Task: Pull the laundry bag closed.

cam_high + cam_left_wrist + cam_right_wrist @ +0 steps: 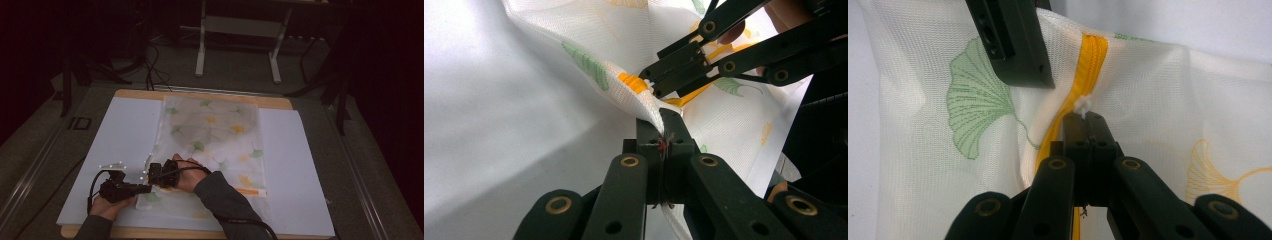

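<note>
Both tongs are clamped. Your left tongs grip the corner of the mesh bag, which lies flat on the white worktop; your right tongs pinch the white zipper pull on the orange zipper. Hold the corner taut and steady, then draw the pull straight along the zipper line, keeping mesh clear of the teeth.
</note>
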`<action>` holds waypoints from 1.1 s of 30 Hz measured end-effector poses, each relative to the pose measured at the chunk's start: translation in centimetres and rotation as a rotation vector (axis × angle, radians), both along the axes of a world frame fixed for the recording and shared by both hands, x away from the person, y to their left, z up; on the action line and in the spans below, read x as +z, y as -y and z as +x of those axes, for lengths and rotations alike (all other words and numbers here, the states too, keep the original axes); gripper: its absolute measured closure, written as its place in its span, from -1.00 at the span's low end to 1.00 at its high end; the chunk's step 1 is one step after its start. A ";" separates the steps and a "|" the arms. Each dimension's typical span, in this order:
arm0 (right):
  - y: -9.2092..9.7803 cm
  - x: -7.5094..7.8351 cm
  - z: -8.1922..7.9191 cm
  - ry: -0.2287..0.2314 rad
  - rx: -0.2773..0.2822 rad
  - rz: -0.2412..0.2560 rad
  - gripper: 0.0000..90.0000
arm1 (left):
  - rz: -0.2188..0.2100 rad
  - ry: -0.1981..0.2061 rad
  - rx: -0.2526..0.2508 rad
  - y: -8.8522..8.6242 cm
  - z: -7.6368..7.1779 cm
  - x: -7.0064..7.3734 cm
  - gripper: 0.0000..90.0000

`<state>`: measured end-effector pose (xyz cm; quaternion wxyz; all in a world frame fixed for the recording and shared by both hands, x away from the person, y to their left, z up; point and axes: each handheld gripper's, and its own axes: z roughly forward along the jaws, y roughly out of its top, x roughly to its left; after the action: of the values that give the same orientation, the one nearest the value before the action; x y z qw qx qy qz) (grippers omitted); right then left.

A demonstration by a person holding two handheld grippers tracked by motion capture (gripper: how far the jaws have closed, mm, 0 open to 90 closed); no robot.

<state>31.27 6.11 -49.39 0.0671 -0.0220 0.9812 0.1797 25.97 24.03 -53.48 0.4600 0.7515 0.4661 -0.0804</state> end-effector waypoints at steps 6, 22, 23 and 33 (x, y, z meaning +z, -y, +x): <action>0.2 0.1 0.0 -0.002 0.002 0.006 1.00 | 0.004 0.002 -0.002 0.0 0.0 0.0 0.99; 0.5 0.3 -0.3 0.011 0.016 0.004 1.00 | -0.007 -0.001 0.007 -0.3 0.1 0.0 0.99; 0.6 0.3 -0.3 0.011 0.014 0.006 1.00 | -0.006 -0.001 0.007 -0.3 0.1 0.0 0.99; 1.0 0.4 -0.3 0.007 0.014 0.015 1.00 | -0.020 0.002 0.014 -0.4 0.0 0.0 0.99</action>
<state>31.00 5.13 -48.98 0.0696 -0.0290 0.9794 0.1874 26.01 24.39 -53.44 0.4686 0.7436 0.4700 -0.0809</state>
